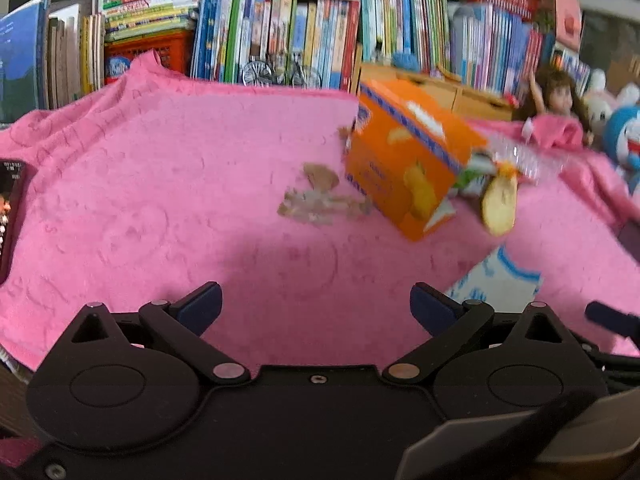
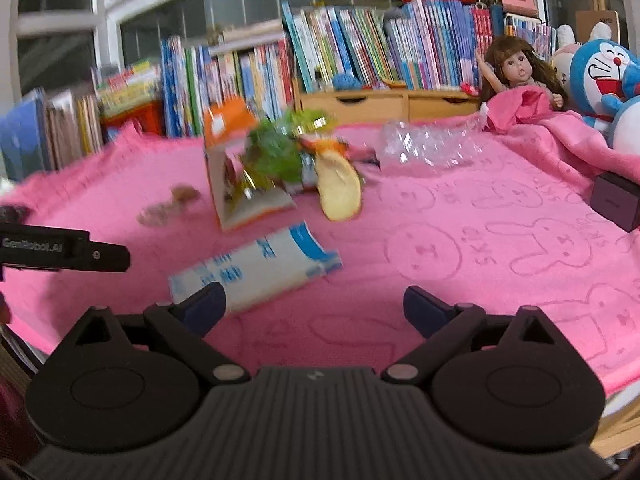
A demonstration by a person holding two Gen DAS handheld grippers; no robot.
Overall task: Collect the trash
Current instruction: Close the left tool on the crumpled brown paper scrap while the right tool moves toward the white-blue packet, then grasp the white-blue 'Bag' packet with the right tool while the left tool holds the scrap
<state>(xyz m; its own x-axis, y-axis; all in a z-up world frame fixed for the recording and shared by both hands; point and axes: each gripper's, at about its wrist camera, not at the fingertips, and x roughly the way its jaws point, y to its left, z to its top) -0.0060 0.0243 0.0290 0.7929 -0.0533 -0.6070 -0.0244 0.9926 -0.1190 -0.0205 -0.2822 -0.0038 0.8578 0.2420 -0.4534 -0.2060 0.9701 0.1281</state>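
Both hands empty: left gripper [image 1: 316,304] and right gripper [image 2: 314,306] spread wide above pink towel [image 2: 480,240], likely readying pickup. White-blue wrapper [image 2: 256,270] nearest, by right gripper. Orange box [image 1: 404,160], round chip-like piece [image 2: 340,190], crumpled clear plastic [image 2: 424,146] farther; brown scraps [image 1: 320,200], blurred, far left.

Evenly lit, indoor and fairly soft, no hard glare. Broad dim shadow across the near part of the pink blanket [image 1: 160,200] in the left wrist view. Strong fisheye bending at the edges, bookshelf [image 2: 360,52] bowed into an arc. Motion blur on the orange box [image 1: 404,160] and green wrapper [image 2: 276,152], print unreadable; perhaps sharper on the doll [image 2: 516,68].
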